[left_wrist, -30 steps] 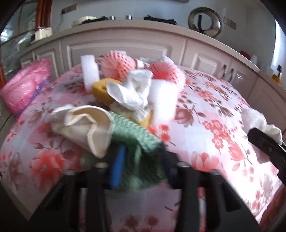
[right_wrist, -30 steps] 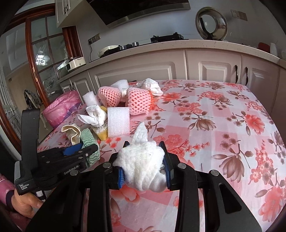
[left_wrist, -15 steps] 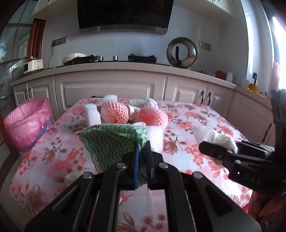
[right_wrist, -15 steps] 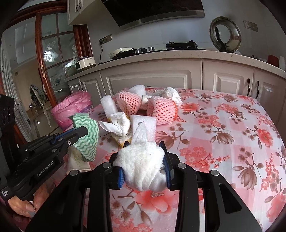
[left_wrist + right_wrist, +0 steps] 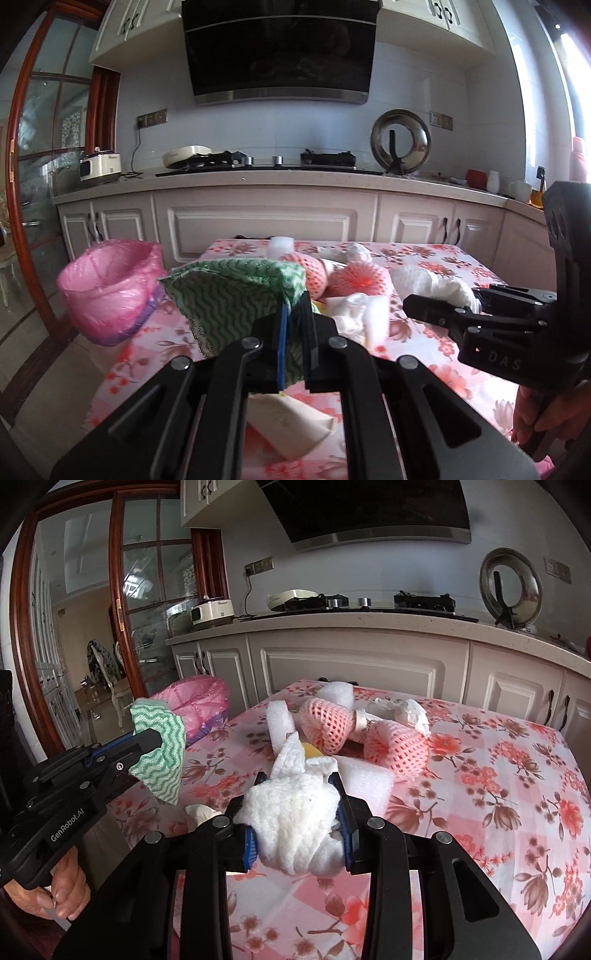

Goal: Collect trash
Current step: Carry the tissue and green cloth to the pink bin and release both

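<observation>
My left gripper (image 5: 293, 310) is shut on a green wavy-patterned cloth (image 5: 236, 295), held up above the table's near left corner; the same cloth (image 5: 162, 746) hangs from that gripper (image 5: 155, 742) in the right wrist view. My right gripper (image 5: 297, 801) is shut on a white crumpled paper wad (image 5: 291, 830), seen again as a wad (image 5: 432, 286) at the right of the left wrist view. A pink-lined trash bin (image 5: 110, 288) stands on the floor left of the table.
On the floral tablecloth (image 5: 498, 794) lie two pink foam fruit nets (image 5: 325, 723), white foam pieces (image 5: 280, 723), a crumpled tissue (image 5: 406, 712) and a beige folded scrap (image 5: 291, 424). Kitchen cabinets (image 5: 258, 225) line the far side. A hand (image 5: 55, 890) grips the left tool.
Both grippers have risen and drawn back from the trash pile with their loads. The left one closed on the green cloth and lifted it off the table; the bin now shows at left.
</observation>
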The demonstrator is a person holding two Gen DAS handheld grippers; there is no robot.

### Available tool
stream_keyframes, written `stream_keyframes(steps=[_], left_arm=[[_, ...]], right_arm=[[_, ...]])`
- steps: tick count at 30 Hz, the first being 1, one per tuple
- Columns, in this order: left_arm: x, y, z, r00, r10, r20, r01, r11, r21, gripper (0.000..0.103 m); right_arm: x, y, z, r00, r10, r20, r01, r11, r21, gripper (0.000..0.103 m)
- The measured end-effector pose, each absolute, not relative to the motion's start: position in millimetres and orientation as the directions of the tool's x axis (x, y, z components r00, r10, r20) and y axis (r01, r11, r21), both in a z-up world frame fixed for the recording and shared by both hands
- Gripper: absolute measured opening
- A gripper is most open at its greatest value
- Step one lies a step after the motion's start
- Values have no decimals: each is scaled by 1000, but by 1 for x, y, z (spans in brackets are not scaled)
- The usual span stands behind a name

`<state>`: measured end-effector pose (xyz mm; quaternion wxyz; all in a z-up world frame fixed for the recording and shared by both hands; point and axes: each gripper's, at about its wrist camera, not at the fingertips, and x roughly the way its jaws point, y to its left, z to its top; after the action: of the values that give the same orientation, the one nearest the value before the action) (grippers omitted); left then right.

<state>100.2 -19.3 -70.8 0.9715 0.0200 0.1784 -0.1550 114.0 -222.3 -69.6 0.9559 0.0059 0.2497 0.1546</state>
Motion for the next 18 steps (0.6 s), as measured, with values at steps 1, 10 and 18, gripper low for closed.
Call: stream_keyframes(steps=[1,10,18], left_arm=[[103,-10,-67,883,-306,-355,314,949,-37,7],[118,35,-56,917,-199,-346,205,979,-19,7],[152,79,-50,921,-105,-375,141,987,71,7]], right_arm=[[117,-217,-68,825,311,-471,-308,947,86,33],[151,-167,-62,789,403,-464,-416,906,78,33],[211,-110,-44,739,493,-460,-532,845,51,34]])
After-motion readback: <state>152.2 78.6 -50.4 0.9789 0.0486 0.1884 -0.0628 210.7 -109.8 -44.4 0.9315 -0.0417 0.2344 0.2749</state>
